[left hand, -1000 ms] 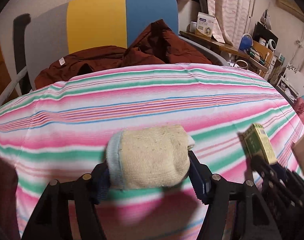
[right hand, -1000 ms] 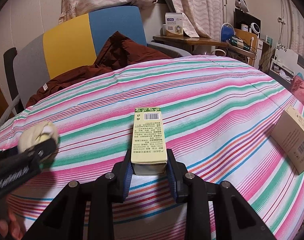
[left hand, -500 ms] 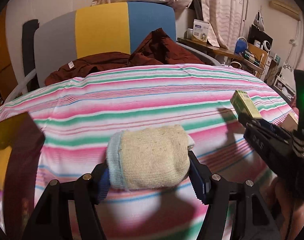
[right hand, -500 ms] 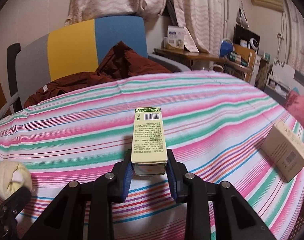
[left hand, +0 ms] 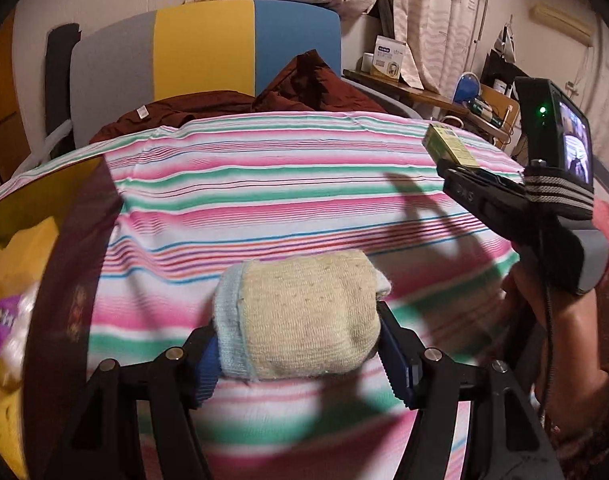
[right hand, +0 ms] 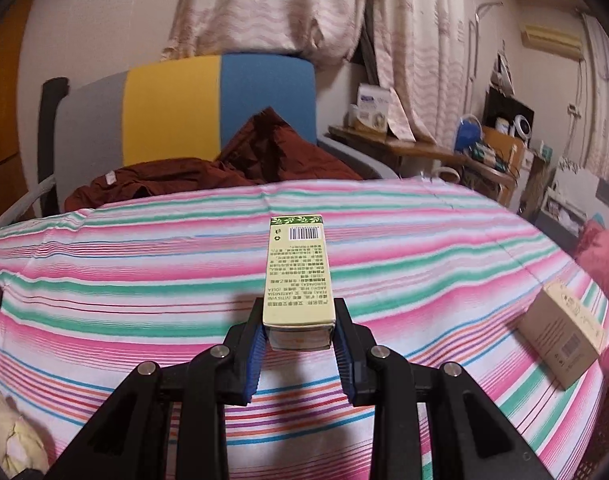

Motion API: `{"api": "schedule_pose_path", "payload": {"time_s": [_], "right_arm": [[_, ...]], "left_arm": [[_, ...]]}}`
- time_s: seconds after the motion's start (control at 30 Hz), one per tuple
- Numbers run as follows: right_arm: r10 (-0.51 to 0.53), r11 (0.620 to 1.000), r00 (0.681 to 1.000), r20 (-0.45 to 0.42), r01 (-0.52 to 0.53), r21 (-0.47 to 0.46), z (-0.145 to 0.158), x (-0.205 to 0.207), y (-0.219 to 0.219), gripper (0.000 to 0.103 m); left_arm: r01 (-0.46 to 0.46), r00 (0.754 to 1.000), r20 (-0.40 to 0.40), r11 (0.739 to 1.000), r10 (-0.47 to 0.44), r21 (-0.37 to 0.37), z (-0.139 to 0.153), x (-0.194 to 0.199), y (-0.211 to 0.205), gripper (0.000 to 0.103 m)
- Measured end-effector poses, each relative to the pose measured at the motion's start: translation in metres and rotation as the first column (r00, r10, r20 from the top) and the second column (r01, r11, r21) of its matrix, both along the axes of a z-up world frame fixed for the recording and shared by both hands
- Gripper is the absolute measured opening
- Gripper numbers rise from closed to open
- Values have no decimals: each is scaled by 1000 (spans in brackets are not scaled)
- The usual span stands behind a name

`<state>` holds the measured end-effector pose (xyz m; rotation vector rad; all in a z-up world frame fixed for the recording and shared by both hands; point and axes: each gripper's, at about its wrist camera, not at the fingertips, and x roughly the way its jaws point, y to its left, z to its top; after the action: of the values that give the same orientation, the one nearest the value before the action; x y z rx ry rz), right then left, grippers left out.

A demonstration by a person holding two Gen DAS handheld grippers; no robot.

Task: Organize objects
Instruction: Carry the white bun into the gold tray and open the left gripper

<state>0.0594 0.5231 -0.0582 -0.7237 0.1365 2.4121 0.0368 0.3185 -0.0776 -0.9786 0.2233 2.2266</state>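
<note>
- The left gripper [left hand: 300, 354] clamps a rolled sock [left hand: 300, 316] above the striped cloth [left hand: 264, 184]; the right gripper [right hand: 298, 346] pinches a narrow green box [right hand: 298, 276] by one end.
- Risk: the box, held only at its end, could pivot or slip out. The soft sock could squash and slide from the pads.
- Sock: knitted, spongy, cylindrical. Box: smooth printed card, rigid. A brown carton [right hand: 560, 340] lies on the cloth's right side.
</note>
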Motion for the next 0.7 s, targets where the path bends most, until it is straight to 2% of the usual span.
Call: {"api": "schedule_pose_path", "payload": {"time_s": [0.23, 0.37, 0.7], "right_arm": [[77, 991, 997, 27, -79, 106, 5, -7, -31, 30], [120, 983, 992, 40, -125, 134, 4, -10, -41, 30], [178, 965, 980, 91, -192, 180, 0, -15, -61, 30]], "left_arm": [[3, 1000, -14, 998, -2, 66, 23, 16, -27, 68], [-21, 1000, 3, 994, 20, 104, 36, 16, -46, 68], [-138, 990, 41, 971, 133, 193, 72, -8, -110, 68]]}}
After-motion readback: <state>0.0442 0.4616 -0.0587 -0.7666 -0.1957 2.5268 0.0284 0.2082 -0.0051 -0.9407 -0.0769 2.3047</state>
